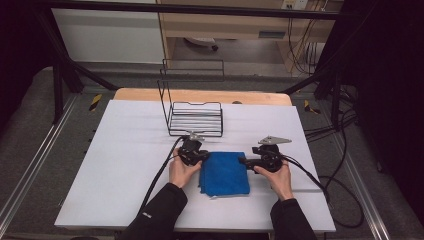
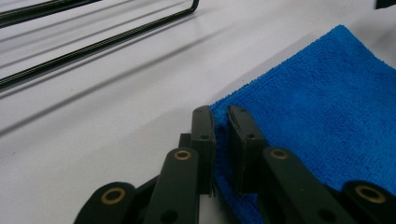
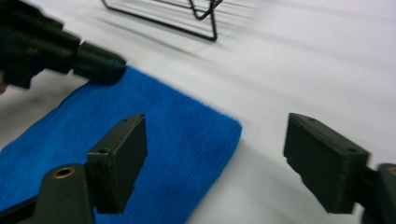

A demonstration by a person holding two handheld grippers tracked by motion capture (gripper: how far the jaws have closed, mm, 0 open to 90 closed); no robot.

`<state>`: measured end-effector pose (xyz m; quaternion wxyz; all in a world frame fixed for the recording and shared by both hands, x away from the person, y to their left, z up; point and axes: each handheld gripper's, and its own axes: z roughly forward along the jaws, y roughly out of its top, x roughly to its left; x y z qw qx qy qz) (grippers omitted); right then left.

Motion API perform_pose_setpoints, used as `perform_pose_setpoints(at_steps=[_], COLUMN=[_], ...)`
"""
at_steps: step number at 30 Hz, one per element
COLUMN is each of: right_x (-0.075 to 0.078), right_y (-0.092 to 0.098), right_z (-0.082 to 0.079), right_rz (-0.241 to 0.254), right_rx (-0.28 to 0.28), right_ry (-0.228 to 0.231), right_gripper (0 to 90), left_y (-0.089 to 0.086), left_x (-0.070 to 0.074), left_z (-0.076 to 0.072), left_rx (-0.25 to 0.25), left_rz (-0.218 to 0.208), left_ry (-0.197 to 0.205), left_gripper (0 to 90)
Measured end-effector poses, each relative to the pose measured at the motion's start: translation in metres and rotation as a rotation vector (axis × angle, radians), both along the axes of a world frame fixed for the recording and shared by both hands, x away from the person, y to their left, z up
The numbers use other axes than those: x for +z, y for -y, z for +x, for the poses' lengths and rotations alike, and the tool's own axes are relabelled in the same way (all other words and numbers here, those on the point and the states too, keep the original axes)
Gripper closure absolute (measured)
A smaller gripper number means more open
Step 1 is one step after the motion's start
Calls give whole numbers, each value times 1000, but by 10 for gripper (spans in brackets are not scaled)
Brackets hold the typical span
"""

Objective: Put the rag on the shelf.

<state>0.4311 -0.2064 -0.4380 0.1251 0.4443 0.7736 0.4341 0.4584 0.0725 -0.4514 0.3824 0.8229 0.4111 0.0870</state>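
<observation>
At the lower centre of the high view lies a folded, fuzzy blue cloth (image 1: 224, 173). Left gripper (image 2: 221, 116) pinches its corner; right gripper (image 3: 215, 158) stands open around the other corner.

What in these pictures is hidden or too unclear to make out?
- Left gripper view: whether the left gripper pinches the cloth; its jaws hide the edge.
- Right gripper view: the right gripper is motion-blurred; the picture's top edge cuts off the rack.
- High view: both grippers' jaws are too small to see; the cloth's folds are too.
- High view: the person's forearms run off the bottom edge.
</observation>
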Motion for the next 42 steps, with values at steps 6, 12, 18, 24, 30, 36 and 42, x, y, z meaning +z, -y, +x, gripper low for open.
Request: perform_pose_setpoints(at_steps=[6, 12, 18, 24, 30, 36, 42], right_x=[-9, -17, -19, -19, -16, -6, 6], right_y=[-4, -6, -8, -9, -8, -5, 0], right_z=[16, 18, 17, 17, 19, 14, 2], right_rz=[-33, -50, -54, -21, 19, 65, 107], right_rx=[-25, 1, 19, 25, 18, 11, 16], right_ry=[-10, -41, -52, -97, -146, -111, -53], right_gripper=[369, 515, 628, 781, 850, 855, 855], left_y=[-2, -3, -3, -3, -7, -17, -20], left_x=[-1, -2, -2, -2, -2, 3, 17], left_z=[0, 0, 0, 0, 2, -2, -15], left_rx=[-10, -16, -17, -17, -8, -10, -29], left_rz=[-7, -14, -15, -20, -60, -145, -178], left_ry=[5, 16, 17, 14, -15, 3, 63], left_gripper=[813, 814, 814, 818, 833, 840, 840])
